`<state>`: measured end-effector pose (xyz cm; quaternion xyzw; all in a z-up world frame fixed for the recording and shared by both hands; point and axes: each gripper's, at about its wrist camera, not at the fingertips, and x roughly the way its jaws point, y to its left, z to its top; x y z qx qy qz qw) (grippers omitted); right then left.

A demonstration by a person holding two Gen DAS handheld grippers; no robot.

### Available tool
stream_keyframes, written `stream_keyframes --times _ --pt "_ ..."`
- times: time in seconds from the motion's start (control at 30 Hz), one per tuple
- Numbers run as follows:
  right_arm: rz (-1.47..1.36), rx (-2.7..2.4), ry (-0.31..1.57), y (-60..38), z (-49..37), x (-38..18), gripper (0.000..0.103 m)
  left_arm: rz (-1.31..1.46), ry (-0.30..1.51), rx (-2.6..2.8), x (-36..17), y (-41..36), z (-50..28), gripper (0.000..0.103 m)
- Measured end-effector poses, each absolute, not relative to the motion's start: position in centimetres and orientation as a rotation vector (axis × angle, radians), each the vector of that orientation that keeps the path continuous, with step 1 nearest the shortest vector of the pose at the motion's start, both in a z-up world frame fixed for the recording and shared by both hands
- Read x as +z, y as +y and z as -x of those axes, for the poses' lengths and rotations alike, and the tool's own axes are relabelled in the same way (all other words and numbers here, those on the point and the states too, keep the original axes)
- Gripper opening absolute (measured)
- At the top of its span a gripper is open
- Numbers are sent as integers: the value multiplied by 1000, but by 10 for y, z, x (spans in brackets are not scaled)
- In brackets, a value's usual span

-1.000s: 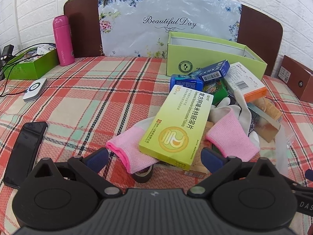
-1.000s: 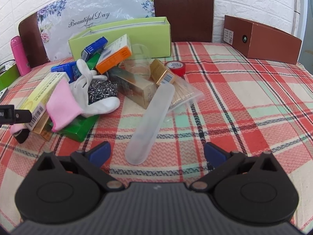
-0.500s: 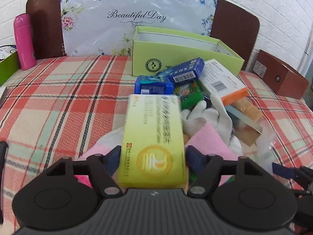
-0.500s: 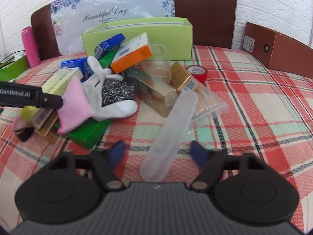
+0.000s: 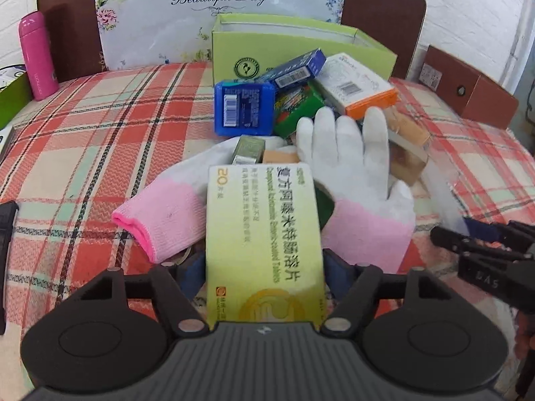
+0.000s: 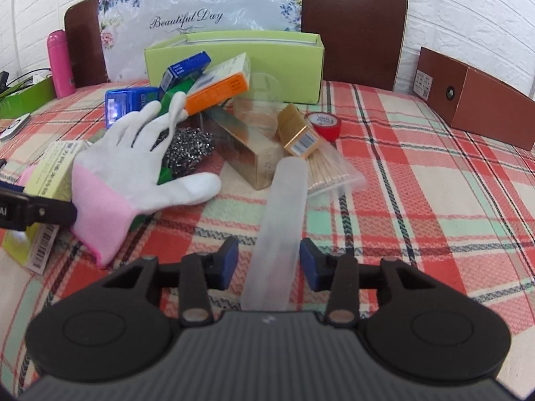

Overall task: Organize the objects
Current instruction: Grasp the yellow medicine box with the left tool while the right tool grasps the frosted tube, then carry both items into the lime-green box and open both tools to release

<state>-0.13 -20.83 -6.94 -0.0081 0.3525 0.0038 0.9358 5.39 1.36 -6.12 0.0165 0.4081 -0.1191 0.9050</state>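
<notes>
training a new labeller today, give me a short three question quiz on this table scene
1. True or false: the left tongs are clamped on the yellow-green cardboard medicine box.
2. What lies between the right tongs' blue pads: A the frosted translucent plastic case, B the red tape roll, C the steel wool scourer?
3. Which colour are the cuffs of the white knit gloves?

Key: 1 true; 2 A; 3 pink.

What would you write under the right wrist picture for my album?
The right hand-held gripper has just been closing around a frosted plastic case beside a messy pile.
</notes>
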Motion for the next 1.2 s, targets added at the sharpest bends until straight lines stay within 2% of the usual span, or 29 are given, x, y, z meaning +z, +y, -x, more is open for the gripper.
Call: stream_keyframes --times 0.2,0.23,0.27,0.3,0.33,0.37,0.63,0.7,0.73,0.87,1.07,1.13,1.2 --pt "10 -7 738 -210 -4 -70 50 -35 822 -222 -68 13 -55 77" --pt "5 -5 739 -210 -5 -70 51 -35 821 -226 -67 13 -54 70" --pt "0 -1 738 -211 -5 -70 51 -32 821 -233 -65 13 -54 70" --pt "-8 2 737 -212 -5 -70 50 -31 825 -235 -64 14 -53 70" --pt "-18 6 734 -213 -4 -70 43 -31 827 -234 -63 15 -52 70" --pt "-28 6 730 -214 -3 -69 32 -28 823 -226 -62 17 -50 70" --pt "-105 -7 662 -222 11 -56 27 -18 670 -199 -10 39 -33 70" --pt "-146 -3 554 -225 19 -38 20 9 629 -224 9 41 -39 70" --pt "-161 10 501 -228 21 -28 11 23 605 -240 19 41 -44 70" --pt "-167 69 372 -234 5 25 11 37 502 -280 57 26 -70 70" --pt "-153 116 337 -237 -36 66 11 39 476 -299 80 6 -118 70" --pt "-150 126 353 -242 -42 73 11 43 486 -303 80 6 -125 70" --pt "-97 176 471 -247 -46 64 12 46 485 -318 74 11 -122 70"
